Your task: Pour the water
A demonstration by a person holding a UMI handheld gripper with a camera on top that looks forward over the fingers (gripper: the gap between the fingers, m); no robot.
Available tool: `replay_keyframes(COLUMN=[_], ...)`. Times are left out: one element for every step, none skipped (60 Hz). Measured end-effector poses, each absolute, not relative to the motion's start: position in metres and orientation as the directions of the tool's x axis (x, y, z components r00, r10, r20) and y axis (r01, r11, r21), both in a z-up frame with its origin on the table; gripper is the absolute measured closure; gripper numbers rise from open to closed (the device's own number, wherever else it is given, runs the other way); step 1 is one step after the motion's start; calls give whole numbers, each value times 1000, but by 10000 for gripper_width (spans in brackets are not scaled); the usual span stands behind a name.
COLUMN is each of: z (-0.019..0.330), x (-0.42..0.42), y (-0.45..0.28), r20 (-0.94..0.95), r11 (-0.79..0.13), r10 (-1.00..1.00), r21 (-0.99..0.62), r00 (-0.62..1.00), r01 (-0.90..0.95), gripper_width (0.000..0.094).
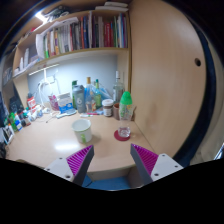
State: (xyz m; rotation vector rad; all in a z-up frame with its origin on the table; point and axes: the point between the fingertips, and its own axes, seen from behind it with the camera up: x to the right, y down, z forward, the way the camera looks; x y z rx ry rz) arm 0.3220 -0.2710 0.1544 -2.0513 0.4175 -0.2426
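Observation:
A clear plastic bottle with a green cap (pixel 125 105) stands on the wooden desk (pixel 50 142), beyond my fingers and a little right. Just in front of it a small clear glass (pixel 124 128) sits on a red coaster. A white cup (pixel 82 130) stands on the desk ahead of my left finger. My gripper (pixel 112 160) is open and empty, its purple pads (pixel 81 157) wide apart above the desk's near edge, well short of the bottle and glass.
Several bottles and jars (pixel 85 98) crowd the back of the desk. A bookshelf (pixel 80 35) with books hangs above. A wooden panel (pixel 165 70) walls the right side. Small items lie along the left edge (pixel 15 122).

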Motion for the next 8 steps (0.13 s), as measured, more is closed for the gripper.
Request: replay_keyframes(z=[158, 162, 165, 169, 174, 179, 183, 187], x=[313, 304, 301, 293, 285, 277, 270, 263], y=[-277, -284, -286, -292, -300, -305, -310, -315], r20=[-8, -14, -19, -24, -28, -34, -40, -46], r11=[-451, -450, -449, -447, -442, -437, -432, -428], r10=[-393, -398, -397, -404, -413, -420, -424, -428], r21=[-870, -868, -868, -867, -867, -868, -869, -870], r00=[919, 917, 918, 914, 910, 907, 905, 903], r01=[-200, -209, -213, -220, -228, -235, -241, -246], gripper_width=[104, 106, 109, 111, 109, 108, 108, 108])
